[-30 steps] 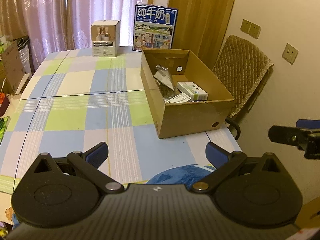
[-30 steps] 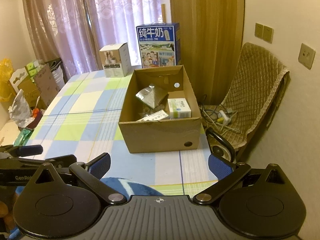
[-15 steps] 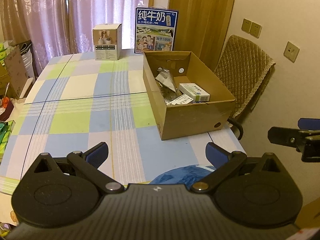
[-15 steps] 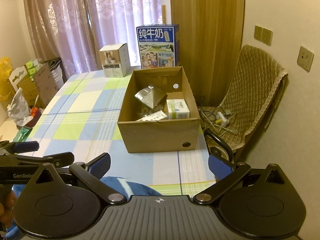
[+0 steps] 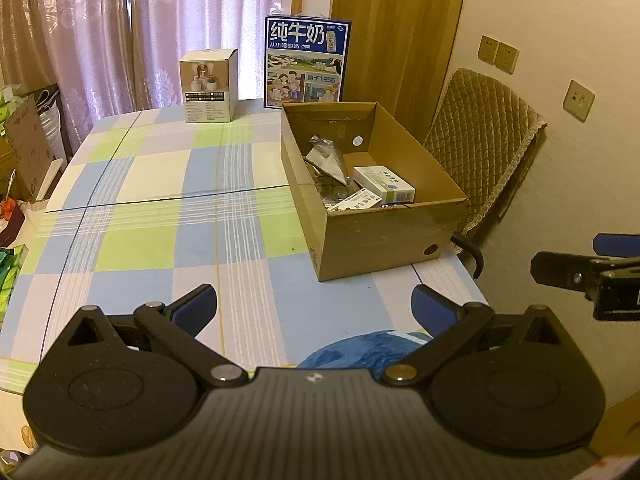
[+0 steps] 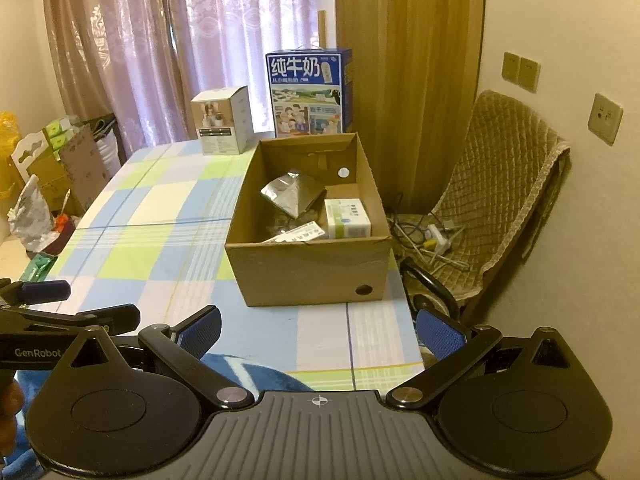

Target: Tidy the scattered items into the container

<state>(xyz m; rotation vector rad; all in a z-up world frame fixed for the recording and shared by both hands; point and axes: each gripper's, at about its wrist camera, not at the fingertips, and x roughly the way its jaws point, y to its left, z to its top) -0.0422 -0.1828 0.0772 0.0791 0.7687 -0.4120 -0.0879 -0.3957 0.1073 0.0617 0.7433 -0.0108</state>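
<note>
Both tongs empty, held back at the near edge of the counter [image 5: 152,184], fingers spread wide. Left tongs [image 5: 314,306] sit at 6 o'clock in their own view; right tongs [image 6: 318,330] likewise in theirs. Neither touches anything.

Container: one open cardboard box [image 6: 308,268], at about 2 o'clock from the left tongs, 12 o'clock from the right, near the counter's right edge.

Inside, counted:
- one silver foil pouch [image 6: 294,196], crumpled, towards the far-left of the box
- one white-and-green carton [image 6: 347,218], on the right side
- one flat white pack with print [image 6: 298,234], against the near wall
- clear plastic pieces beneath the pouch; number cannot be told

No loose small items show on the checked cloth. Task looks finished or nearly so.

Standing at the far edge, 12 o'clock: one white product box [image 5: 208,86] and one blue milk carton case [image 5: 306,66]. Likely fixtures rather than scatter, though I cannot be sure.

Handling, if needed: the pouch probably light, slippery, crushable, so pinch a sealed edge. The cartons look stiff and light; grip across the short faces. The white box is probably too broad for the tongs unless taken at a corner flap.
</note>
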